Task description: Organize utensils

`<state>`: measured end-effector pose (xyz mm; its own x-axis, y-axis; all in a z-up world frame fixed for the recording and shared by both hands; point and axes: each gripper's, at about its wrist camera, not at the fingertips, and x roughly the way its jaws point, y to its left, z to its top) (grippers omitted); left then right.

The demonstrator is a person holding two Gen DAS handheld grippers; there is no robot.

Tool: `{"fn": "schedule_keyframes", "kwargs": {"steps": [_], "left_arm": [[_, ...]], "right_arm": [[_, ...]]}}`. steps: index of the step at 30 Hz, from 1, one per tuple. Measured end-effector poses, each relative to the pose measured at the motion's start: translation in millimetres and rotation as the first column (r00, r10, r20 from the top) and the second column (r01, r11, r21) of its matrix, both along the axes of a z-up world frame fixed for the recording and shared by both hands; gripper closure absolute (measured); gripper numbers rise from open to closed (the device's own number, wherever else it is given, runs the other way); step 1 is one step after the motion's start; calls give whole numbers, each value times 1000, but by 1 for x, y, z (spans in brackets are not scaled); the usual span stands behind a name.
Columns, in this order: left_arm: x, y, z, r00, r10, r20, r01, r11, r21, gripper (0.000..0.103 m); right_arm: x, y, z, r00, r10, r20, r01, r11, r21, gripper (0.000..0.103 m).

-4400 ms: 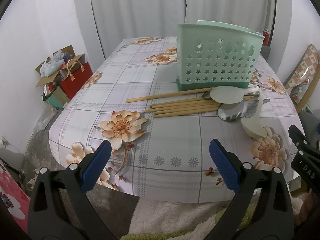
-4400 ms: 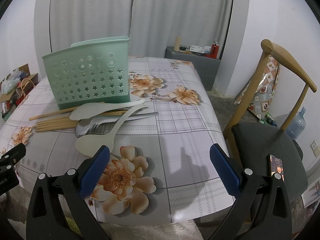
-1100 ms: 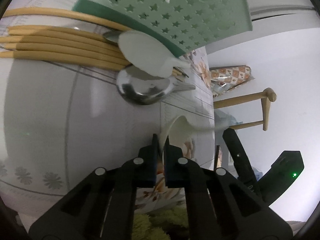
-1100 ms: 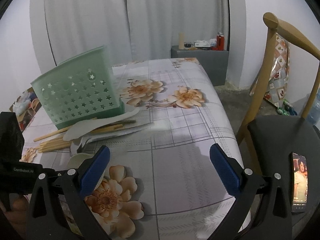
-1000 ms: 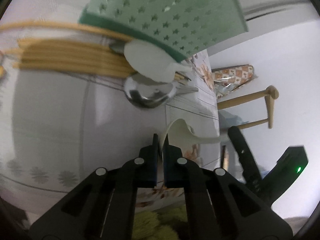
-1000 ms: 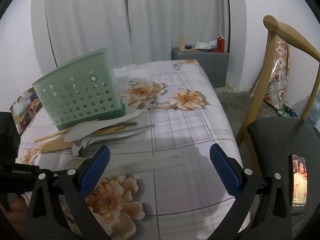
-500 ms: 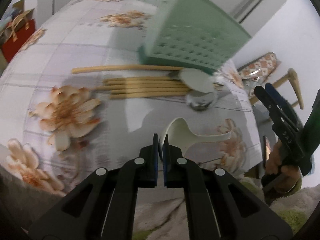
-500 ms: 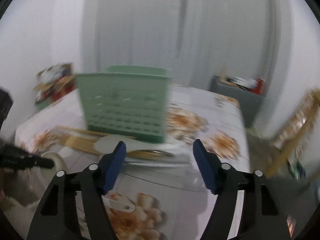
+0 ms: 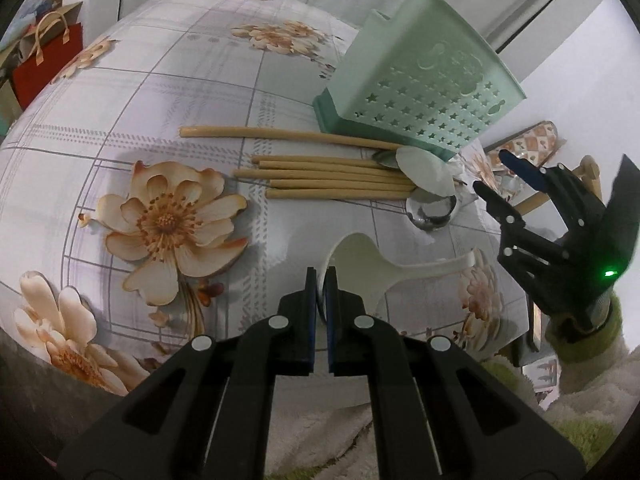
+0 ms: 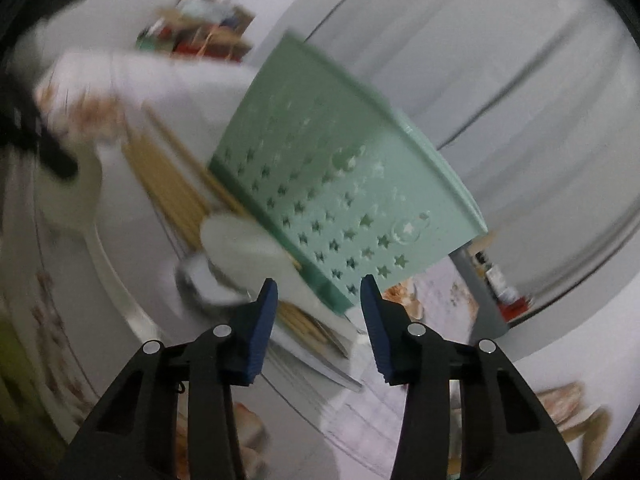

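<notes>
My left gripper is shut on the bowl rim of a white plastic ladle, held above the table with its handle pointing right. The green star-holed utensil basket stands at the back. Before it lie several wooden chopsticks, a white rice paddle and a steel spoon. My right gripper is open and empty, close to the basket's lower corner; it also shows in the left wrist view. The right wrist view is blurred by motion.
The floral tablecloth covers a table whose front edge is just below my left gripper. A red bag and boxes sit on the floor at far left. A wooden chair stands behind the right gripper.
My left gripper grasped the white ladle and lifted it off the table. My right gripper swung left toward the basket and its jaws narrowed.
</notes>
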<state>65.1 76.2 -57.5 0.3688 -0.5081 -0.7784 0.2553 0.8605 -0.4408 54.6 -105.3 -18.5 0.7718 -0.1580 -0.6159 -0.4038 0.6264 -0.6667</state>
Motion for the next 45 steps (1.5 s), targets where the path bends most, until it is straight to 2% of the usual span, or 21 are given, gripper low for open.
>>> {"fn": "schedule_keyframes", "kwargs": {"steps": [7, 9, 13, 19, 22, 24, 28, 31, 35, 40, 44, 45], "left_arm": [[2, 2, -2, 1000, -3, -7, 3, 1000, -19, 100], [2, 3, -2, 1000, -3, -8, 3, 1000, -22, 100], [2, 3, -2, 1000, 0, -4, 0, 1000, -25, 100], [3, 4, -4, 1000, 8, -13, -8, 999, -34, 99], [3, 5, -4, 1000, 8, -14, -8, 999, -35, 99], [2, 4, -4, 1000, 8, -12, -8, 999, -33, 99], [2, 4, -3, 1000, 5, -8, -5, 1000, -26, 99], [2, 4, -3, 1000, 6, -9, -6, 1000, -26, 99], [2, 4, -3, 1000, 8, -10, -8, 1000, -25, 99], [3, 4, -2, 1000, 7, -10, -7, 1000, -26, 99], [3, 4, -3, 1000, 9, -10, -9, 1000, -29, 99], [3, 4, -3, 1000, 11, -11, -12, 999, -30, 99]], "right_arm": [[2, 6, -21, 994, 98, -47, -105, 978, -180, 64], [2, 7, -24, 991, 116, -62, -126, 972, -199, 66], [1, 9, -25, 988, 136, -68, -147, 969, -201, 69], [-6, 5, -1, 992, 125, 5, -124, 985, -117, 69], [-9, 5, 0, 989, 146, 2, -145, 979, -145, 69], [-13, 2, -6, 987, 163, -4, -161, 967, -198, 69], [-15, -15, -16, 981, 178, -74, -191, 944, -271, 69], [-20, -26, -17, 969, 210, -127, -239, 929, -285, 69], [-32, -19, -26, 947, 271, -170, -312, 902, -300, 69], [-37, -21, -20, 921, 321, -220, -375, 881, -288, 69], [-30, -21, -5, 920, 327, -217, -378, 886, -270, 69], [-26, -5, 5, 922, 326, -209, -376, 886, -273, 69]]}}
